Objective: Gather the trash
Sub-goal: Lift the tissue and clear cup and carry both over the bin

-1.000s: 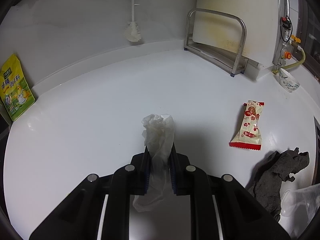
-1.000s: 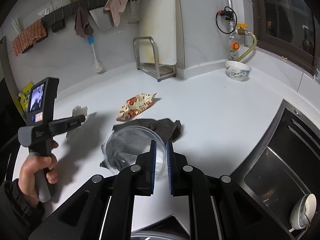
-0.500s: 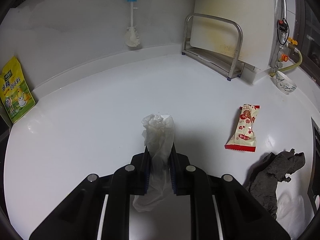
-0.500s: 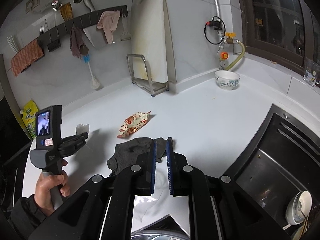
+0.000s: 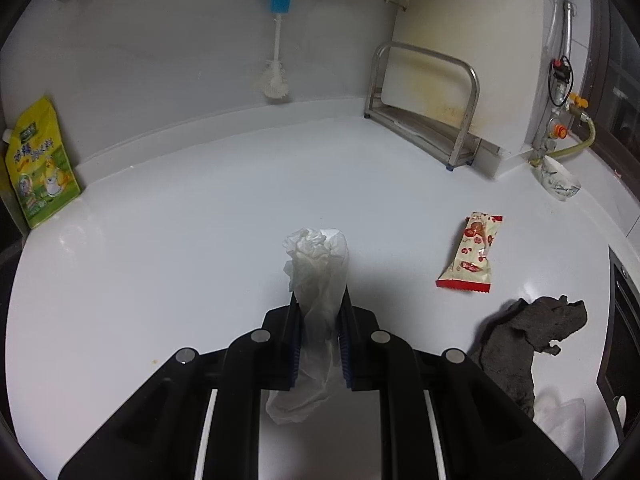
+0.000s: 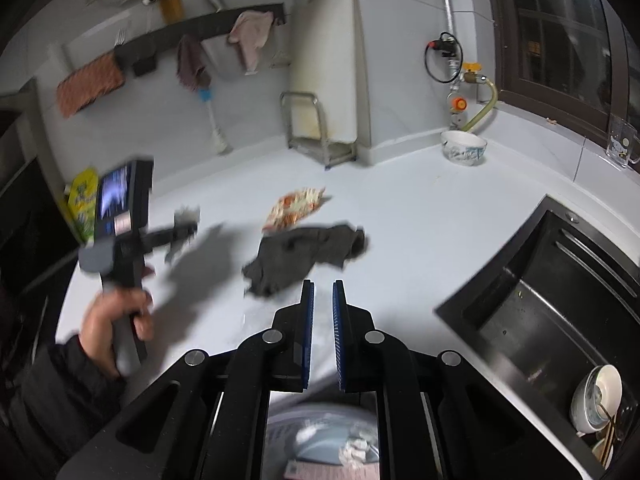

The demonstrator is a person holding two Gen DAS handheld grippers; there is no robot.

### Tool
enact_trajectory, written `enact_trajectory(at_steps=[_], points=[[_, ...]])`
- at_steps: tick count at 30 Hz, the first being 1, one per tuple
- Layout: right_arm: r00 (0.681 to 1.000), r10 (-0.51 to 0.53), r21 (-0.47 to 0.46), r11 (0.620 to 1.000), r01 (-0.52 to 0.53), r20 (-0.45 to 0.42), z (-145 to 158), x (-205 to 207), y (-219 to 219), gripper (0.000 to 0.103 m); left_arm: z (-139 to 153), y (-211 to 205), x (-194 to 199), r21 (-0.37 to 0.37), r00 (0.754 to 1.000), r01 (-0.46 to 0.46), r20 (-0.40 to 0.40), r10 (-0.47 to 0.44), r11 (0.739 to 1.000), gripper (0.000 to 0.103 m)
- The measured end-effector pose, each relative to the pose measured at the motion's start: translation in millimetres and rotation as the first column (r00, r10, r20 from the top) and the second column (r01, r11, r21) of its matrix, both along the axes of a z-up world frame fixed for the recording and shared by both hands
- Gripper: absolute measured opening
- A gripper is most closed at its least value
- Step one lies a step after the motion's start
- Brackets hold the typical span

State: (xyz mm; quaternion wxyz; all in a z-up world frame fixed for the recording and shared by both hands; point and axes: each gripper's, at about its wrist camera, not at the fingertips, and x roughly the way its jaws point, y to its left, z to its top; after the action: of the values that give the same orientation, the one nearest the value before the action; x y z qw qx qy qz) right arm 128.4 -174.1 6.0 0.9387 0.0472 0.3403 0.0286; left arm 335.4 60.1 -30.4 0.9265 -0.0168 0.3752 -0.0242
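My left gripper (image 5: 320, 300) is shut on a crumpled white tissue (image 5: 316, 256), held just above the white counter (image 5: 180, 240). To its right lie a red and white snack wrapper (image 5: 470, 256) and a dark grey rag (image 5: 528, 336), with a clear plastic film (image 5: 560, 420) past the rag. In the right wrist view, my right gripper (image 6: 323, 286) is shut with nothing seen between its pads, hanging short of the rag (image 6: 308, 256) and wrapper (image 6: 298, 210). The left gripper (image 6: 188, 226) shows there blurred, in a person's hand (image 6: 116, 320).
A yellow-green pouch (image 5: 40, 164), a brush (image 5: 276, 76), and a metal rack (image 5: 424, 112) with a cutting board line the back wall. A bowl (image 6: 464, 148) stands near the gas valve. At right is a dark sink (image 6: 560, 300) holding dishes (image 6: 596, 396). Below my right gripper is a bin (image 6: 320, 444) with scraps.
My right gripper has drawn back from the grey rag and the clear plastic, which now lies near its underside. The left gripper moved back slightly, still gripping the tissue.
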Motion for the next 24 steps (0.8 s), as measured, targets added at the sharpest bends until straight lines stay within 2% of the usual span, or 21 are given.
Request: enact_trajectory(at_steps=[2, 5, 7, 15, 21, 24], points=[[0.999, 0.033, -0.001, 0.999, -0.033, -0.023, -13, -9, 3, 0.01, 5, -1, -11, 0.054, 0.999, -0.014, 0.034, 0.012, 0.998, 0.016], [0.998, 0.064, 0.0, 0.998, -0.064, -0.029, -25, -17, 7, 0.015, 13, 5, -28, 0.035, 0.999, -0.003, 0.044, 0.002, 0.999, 0.016], [0.996, 0.084, -0.009, 0.996, -0.084, -0.011, -29, -22, 11, 0.034, 19, 9, -44, 0.043, 0.998, 0.005, 0.059, -0.007, 0.999, 0.016], [0.991, 0.131, -0.063, 0.989, -0.132, -0.013, -51, -19, 28, 0.042, 28, 36, -105, 0.032, 0.996, 0.025, 0.079, -0.028, 0.999, 0.016], [0.99, 0.137, -0.128, 0.982, -0.138, -0.017, -66, -1, 40, 0.051, 28, 45, -143, 0.029, 0.996, 0.038, 0.074, -0.04, 0.999, 0.016], [0.992, 0.126, -0.177, 0.976, -0.127, -0.017, -70, 13, 46, 0.051, 28, 46, -159, 0.018, 0.996, 0.049, 0.073, -0.05, 0.999, 0.016]])
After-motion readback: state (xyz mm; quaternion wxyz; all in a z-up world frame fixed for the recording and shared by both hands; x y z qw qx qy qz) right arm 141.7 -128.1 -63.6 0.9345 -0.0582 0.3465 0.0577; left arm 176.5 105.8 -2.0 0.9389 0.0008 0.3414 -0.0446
